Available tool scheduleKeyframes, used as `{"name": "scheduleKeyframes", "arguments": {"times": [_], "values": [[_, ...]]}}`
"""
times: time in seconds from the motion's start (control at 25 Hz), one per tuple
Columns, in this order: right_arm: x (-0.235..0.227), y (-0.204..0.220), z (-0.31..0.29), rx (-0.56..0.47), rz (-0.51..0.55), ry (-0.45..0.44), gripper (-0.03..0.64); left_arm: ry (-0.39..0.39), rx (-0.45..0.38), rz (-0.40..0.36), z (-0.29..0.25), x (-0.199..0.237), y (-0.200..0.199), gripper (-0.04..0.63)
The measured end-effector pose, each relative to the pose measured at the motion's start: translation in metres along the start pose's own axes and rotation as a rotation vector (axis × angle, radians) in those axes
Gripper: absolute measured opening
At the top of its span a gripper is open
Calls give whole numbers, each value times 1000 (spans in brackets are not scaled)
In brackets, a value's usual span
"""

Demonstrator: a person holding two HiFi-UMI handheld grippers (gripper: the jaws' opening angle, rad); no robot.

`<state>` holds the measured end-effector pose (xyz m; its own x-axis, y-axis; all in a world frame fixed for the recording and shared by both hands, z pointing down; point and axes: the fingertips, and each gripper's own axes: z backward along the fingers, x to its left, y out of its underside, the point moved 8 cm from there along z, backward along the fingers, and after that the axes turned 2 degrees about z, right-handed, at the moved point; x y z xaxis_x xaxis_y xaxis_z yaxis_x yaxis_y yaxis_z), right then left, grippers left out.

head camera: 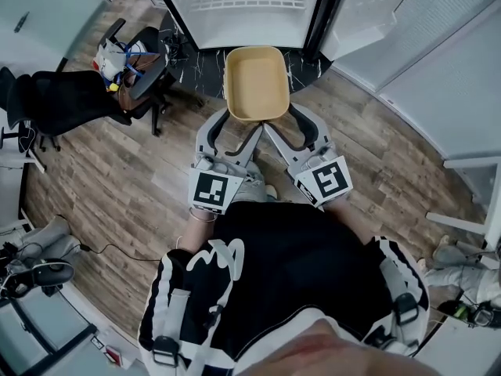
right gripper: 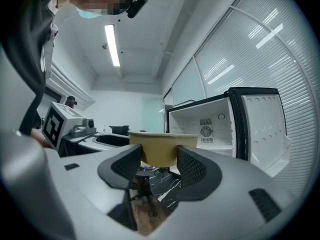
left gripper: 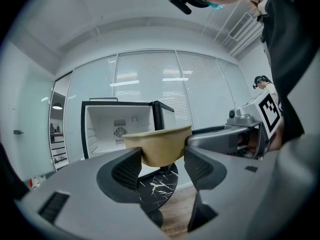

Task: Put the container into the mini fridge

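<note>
A tan, empty, rounded-rectangle container point(head camera: 256, 83) is held in the air in front of the open white mini fridge point(head camera: 243, 6). My left gripper point(head camera: 239, 128) is shut on its near left edge and my right gripper point(head camera: 286, 124) on its near right edge. In the left gripper view the container point(left gripper: 159, 145) sits between the pads of the left gripper point(left gripper: 162, 166), with the fridge point(left gripper: 117, 129) behind. The right gripper view shows the container point(right gripper: 160, 149) clamped in the right gripper point(right gripper: 160, 166), the fridge interior point(right gripper: 210, 129) to the right.
The fridge door point(head camera: 356, 14) stands swung open to the right. A black marbled mat point(head camera: 200, 65) lies under the fridge. A black office chair point(head camera: 117, 77) loaded with items stands at the left on the wood floor. White furniture legs point(head camera: 470, 225) are at the right.
</note>
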<state>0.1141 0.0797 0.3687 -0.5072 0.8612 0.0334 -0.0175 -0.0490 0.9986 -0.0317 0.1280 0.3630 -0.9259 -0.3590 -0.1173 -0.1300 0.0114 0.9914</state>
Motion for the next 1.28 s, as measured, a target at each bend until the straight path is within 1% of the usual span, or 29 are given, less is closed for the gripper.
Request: {"name": "scheduleKeyframes", "arguments": {"times": [0.6,0.8,1.08,1.16,1.28], "values": [[-26,2,-40,8,4,21,232,23,-11,-3,-35,37,4,273],[-36,3,-55,8,8,28,232,31,-32,-29,-49,52,6,273],[-54,5,-82,16,12,46,232,47,-18,-5,-73,76,8,273],[-60,6,-89,20,13,53,232,55,-26,-8,-81,83,10,273],[-68,8,-98,24,11,61,232,63,-16,-4,-92,91,10,273]]}}
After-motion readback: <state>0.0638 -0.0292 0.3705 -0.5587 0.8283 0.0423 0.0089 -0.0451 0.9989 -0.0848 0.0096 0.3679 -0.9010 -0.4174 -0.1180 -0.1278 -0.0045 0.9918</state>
